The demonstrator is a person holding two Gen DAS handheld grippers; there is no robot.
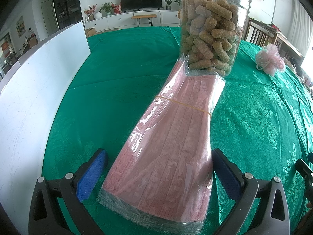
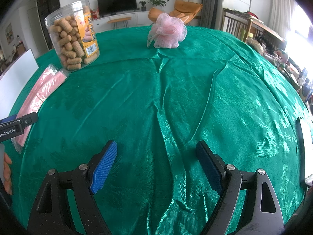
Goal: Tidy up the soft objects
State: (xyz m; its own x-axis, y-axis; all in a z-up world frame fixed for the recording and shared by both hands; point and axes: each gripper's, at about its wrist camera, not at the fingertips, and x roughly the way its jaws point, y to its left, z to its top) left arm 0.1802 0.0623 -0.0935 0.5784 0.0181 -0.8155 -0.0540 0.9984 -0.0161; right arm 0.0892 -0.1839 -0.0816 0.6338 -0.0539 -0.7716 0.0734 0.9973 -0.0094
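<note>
Between spread pads — mask pack.

My right gripper open over wrinkled green tablecloth, holding nothing. Pink mesh pouf near far edge. Snack jar far-left, pink mask pack touching it along left edge.

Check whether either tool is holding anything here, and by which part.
Nothing is held. The left tool is open around the pink mask pack's near end; the right tool is open over bare cloth.

bare green cloth lies open ahead; snack jar and pink mesh puff stand at its far edge.
</note>
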